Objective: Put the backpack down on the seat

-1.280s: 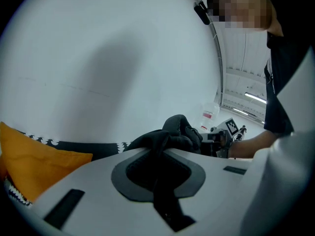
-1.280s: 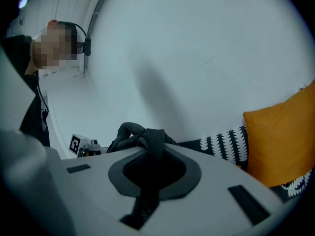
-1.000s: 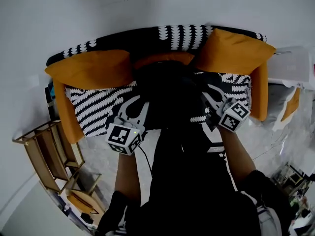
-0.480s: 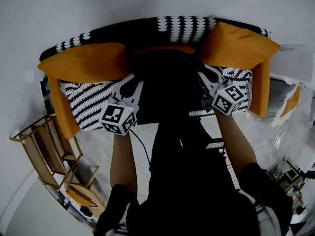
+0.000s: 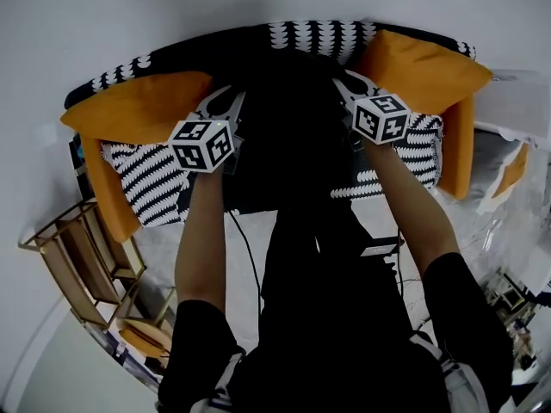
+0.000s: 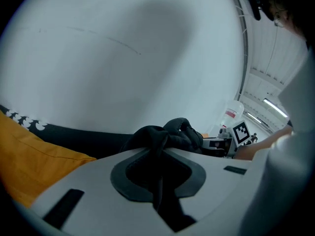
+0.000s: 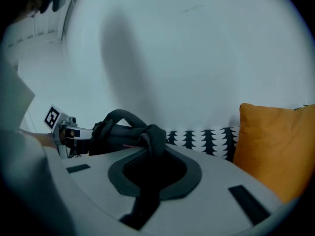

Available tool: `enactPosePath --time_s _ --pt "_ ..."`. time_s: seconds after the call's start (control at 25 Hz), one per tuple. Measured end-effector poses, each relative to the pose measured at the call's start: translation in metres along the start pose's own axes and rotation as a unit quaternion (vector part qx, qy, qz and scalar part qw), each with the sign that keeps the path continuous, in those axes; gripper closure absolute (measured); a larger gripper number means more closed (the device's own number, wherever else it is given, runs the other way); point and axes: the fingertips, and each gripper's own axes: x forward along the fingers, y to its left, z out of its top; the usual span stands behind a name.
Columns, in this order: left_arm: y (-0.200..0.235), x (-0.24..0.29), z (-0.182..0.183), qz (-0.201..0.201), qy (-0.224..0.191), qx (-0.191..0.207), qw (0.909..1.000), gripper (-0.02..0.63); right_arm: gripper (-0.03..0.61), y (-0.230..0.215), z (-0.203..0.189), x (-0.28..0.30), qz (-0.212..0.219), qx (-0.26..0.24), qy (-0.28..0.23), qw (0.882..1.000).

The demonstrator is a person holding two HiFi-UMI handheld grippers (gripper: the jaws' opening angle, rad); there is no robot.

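Both grippers have moved up and in toward the sofa back compared with a second ago, and the backpack (image 5: 288, 123) has gone with them, so it now covers the middle of the backrest between the two orange cushions, left cushion (image 5: 129, 114) and right cushion (image 5: 426, 71). Left gripper (image 5: 225, 101) has its jaws narrow, pinched on a bunched black strap of the backpack; the left gripper view shows the fabric wedged right in the gap. Right gripper (image 5: 349, 84) is the same, jaws nearly together on a black strap loop, confirmed in the right gripper view. The backpack hangs between them over the striped seat (image 5: 146, 183); black bag against black clothing, so I can't tell whether its bottom touches the seat yet. My read: this is the carry-over phase, bag now positioned above the target, lowering and release not yet done. Writing: nothing legible on the backpack, no brand visible. The only print is the black-and-white square markers on the gripper cubes. A white bottle (image 6: 231, 113) with a red label sits in the background of the left gripper view, text too small to read.
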Motion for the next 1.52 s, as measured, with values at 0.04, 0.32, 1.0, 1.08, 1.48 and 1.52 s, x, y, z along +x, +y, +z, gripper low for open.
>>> enactPosePath --time_s 0.04,0.32,1.0,1.08,1.48,1.52 --pt "0.007 0.007 -0.001 0.004 0.006 -0.006 1.0000 0.568 0.531 -0.005 -0.002 0.008 -0.007 -0.005 0.010 1.000" --pt "0.046 0.045 -0.012 0.045 0.043 -0.036 0.9974 0.565 0.515 -0.023 -0.015 0.046 -0.040 -0.051 0.071 0.995" --pt "0.044 0.015 -0.052 0.060 0.099 0.009 0.9933 0.433 0.383 -0.012 -0.052 0.013 0.045 -0.056 0.132 0.989" --pt "0.035 0.003 -0.059 0.049 0.099 0.012 0.9938 0.426 0.379 -0.006 -0.059 -0.002 0.053 -0.067 0.137 0.987" --pt "-0.017 -0.070 -0.071 0.054 0.036 0.010 0.9979 0.430 0.421 0.017 -0.055 -0.115 0.022 -0.072 0.065 0.995" --pt "-0.027 -0.078 -0.069 0.049 0.024 0.010 0.9984 0.436 0.433 0.021 -0.047 -0.130 0.015 -0.073 0.043 0.996"
